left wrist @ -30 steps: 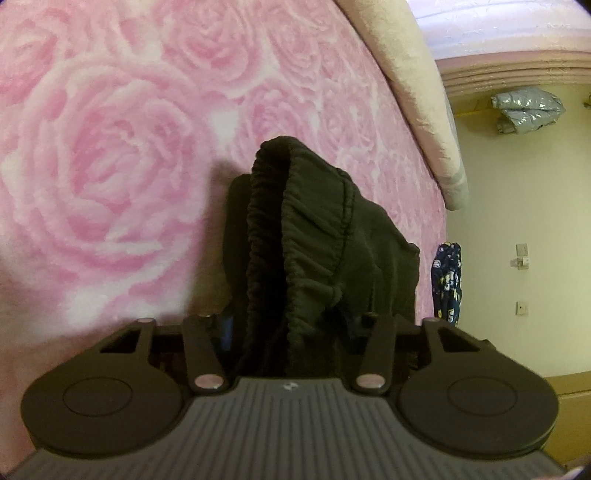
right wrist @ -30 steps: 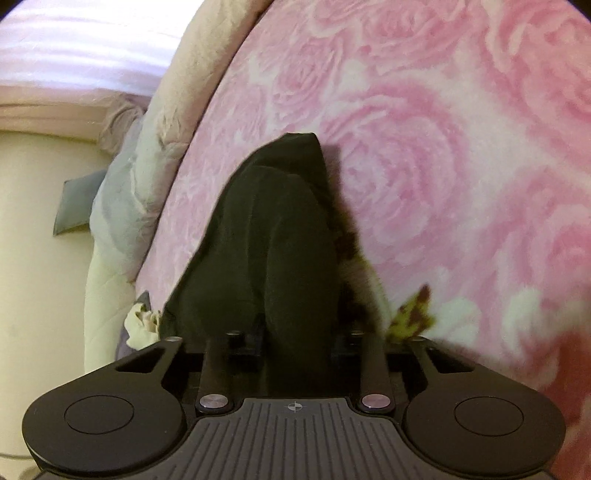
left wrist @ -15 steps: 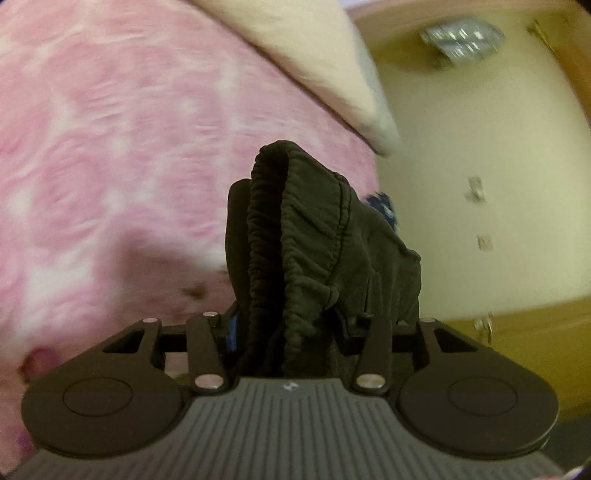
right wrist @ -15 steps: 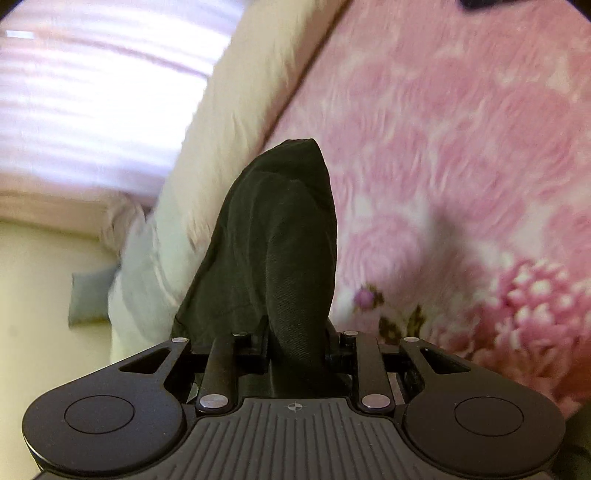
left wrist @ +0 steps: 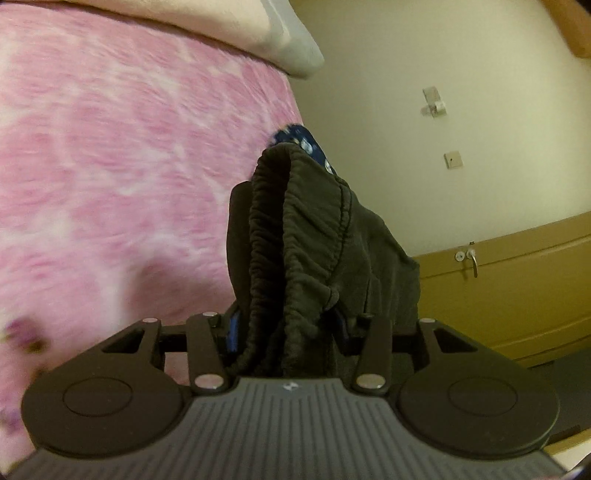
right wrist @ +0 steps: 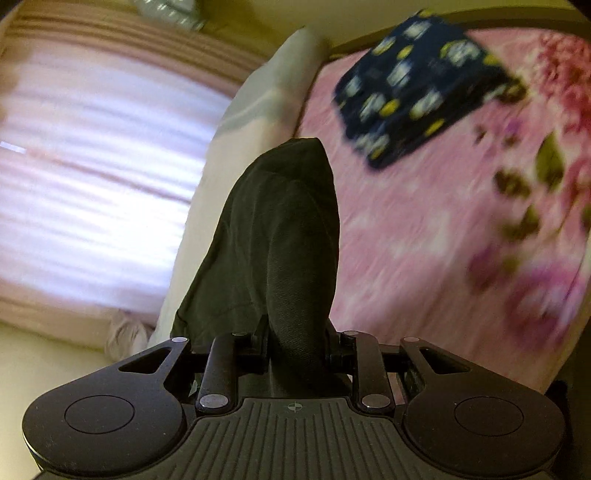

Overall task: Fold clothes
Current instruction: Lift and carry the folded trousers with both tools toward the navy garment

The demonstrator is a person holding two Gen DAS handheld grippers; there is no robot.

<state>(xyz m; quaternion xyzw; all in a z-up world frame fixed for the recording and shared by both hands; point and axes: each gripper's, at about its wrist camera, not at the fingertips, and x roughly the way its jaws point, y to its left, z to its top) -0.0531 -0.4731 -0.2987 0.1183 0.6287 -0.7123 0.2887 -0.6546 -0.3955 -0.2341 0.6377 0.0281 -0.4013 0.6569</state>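
A dark olive garment is held up off the bed by both grippers. In the left wrist view its gathered elastic waistband (left wrist: 295,236) bunches between the fingers, and my left gripper (left wrist: 291,206) is shut on it; cloth covers the fingertips. In the right wrist view a smooth part of the same dark garment (right wrist: 280,236) drapes over the fingers, with my right gripper (right wrist: 295,206) shut on it. A folded navy garment with white and yellow print (right wrist: 421,88) lies on the pink floral bedspread (right wrist: 424,236) at the far side; its corner (left wrist: 299,138) peeks out behind the waistband.
A cream pillow (left wrist: 236,33) lies along the bed's far edge, seen also as the pillow (right wrist: 258,122) by the bright curtained window (right wrist: 96,177). A pale wall with sockets (left wrist: 452,160) and a wooden cabinet (left wrist: 509,288) stand to the right of the bed.
Both grippers have risen and swung across the bed with the dark garment still held. The folded navy garment has come into the right wrist view, and the wall and cabinet fill more of the left one.
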